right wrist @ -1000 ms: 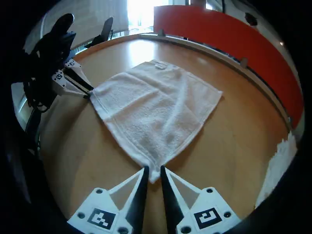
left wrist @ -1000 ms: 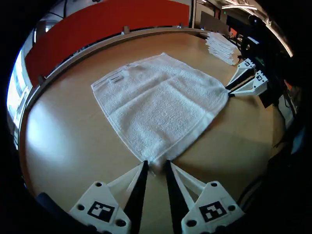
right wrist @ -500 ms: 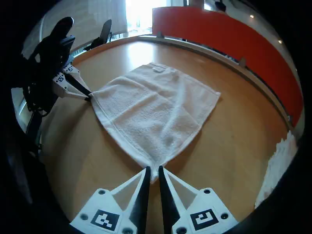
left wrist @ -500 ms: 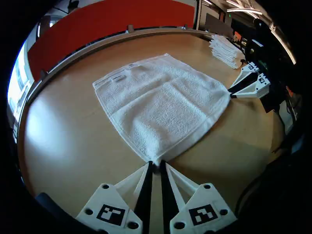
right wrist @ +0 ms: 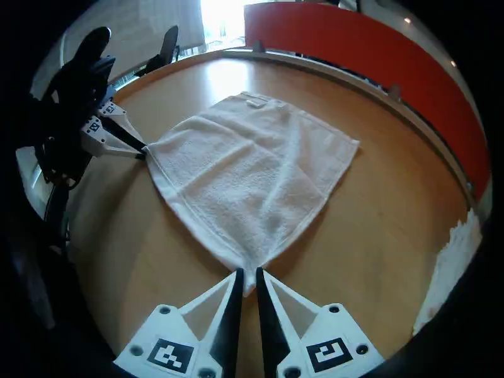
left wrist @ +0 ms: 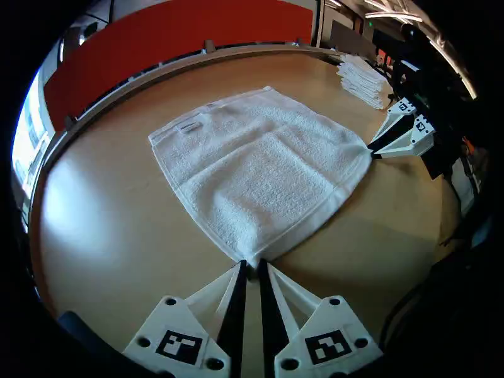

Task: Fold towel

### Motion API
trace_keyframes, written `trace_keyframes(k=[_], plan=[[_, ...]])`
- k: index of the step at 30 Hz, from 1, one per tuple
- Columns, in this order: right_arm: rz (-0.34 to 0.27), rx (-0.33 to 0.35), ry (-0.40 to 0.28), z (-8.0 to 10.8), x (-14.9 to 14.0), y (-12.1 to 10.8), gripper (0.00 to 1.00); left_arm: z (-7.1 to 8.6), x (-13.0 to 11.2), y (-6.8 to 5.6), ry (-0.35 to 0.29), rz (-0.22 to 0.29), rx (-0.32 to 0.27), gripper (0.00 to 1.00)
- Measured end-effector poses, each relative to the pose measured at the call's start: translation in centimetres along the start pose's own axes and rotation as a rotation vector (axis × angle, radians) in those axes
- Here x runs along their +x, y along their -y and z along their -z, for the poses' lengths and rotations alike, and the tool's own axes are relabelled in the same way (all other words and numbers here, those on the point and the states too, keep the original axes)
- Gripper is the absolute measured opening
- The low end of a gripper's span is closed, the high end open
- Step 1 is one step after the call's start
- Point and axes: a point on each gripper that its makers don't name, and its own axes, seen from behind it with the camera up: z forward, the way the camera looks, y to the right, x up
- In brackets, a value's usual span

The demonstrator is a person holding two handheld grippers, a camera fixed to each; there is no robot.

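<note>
Soft, light and limp, the towel [left wrist: 264, 164] lies flat mid-table and is best taken by its corners. The left gripper [left wrist: 251, 264] is clamped on the 6 o'clock corner, and the right gripper [right wrist: 249, 274] likewise in its own view. The smooth wooden table [left wrist: 113, 214] should let cloth slide; a stack [left wrist: 362, 79] sits at 1 o'clock.
</note>
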Motion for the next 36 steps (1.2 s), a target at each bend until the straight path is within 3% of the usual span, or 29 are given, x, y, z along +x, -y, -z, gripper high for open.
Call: trace_keyframes(k=[15,36], plan=[[0.016,0.008,-0.02,0.9,1.0,0.6,0.15,1.5,1.0,0.4,-0.021,0.041,0.0,0.14],[0.009,0.028,-0.104,6.4,3.9,1.6,0.14,6.1,2.3,-0.7,-0.023,0.084,-0.006,0.14]])
